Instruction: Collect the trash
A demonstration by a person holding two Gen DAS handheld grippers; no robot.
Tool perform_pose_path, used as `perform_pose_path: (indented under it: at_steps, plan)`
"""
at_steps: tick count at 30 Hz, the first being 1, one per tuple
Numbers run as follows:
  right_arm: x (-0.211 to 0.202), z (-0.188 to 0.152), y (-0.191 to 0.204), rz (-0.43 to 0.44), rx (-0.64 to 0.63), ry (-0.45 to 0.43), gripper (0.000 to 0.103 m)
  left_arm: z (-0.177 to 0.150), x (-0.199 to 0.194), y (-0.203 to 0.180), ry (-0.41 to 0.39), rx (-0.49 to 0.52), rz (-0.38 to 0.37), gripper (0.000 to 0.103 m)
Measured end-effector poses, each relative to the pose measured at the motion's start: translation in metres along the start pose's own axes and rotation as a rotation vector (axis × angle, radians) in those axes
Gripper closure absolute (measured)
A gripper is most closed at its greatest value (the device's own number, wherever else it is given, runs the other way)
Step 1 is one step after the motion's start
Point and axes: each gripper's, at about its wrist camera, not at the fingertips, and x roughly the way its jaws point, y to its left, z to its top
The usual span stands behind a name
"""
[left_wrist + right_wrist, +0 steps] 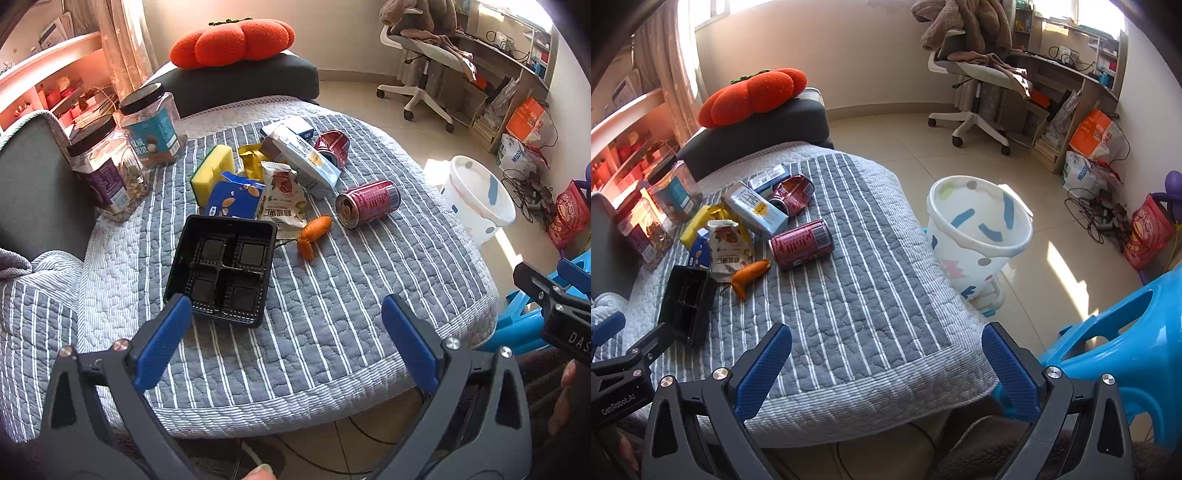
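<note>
Trash lies on a striped grey quilted seat (332, 295): a black plastic tray (221, 271), a red can on its side (369, 202), a crushed red can (332, 144), orange peel (314, 230), snack wrappers (284, 199), a blue carton (234, 199) and a white-blue carton (306, 158). A white patterned bin (979, 232) stands on the floor to the right of the seat. My left gripper (288, 325) is open and empty, just short of the black tray. My right gripper (886, 354) is open and empty over the seat's near edge.
Two clear jars with black lids (147, 122) and a yellow sponge (214, 168) stand at the back left. An orange pumpkin cushion (232, 40) sits on a dark cushion behind. A blue plastic stool (1126, 339) stands at the right. An office chair (975, 85) and cables lie beyond.
</note>
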Motion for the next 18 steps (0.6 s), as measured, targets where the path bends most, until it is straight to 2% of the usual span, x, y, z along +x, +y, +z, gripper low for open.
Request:
perform_pose_path:
  at_steps: [18]
  plan:
    - [0.0008, -0.0011, 0.0029, -0.001, -0.001, 0.000, 0.000, -0.0028, 0.0006, 0.0031, 0.004, -0.002, -0.002, 0.001]
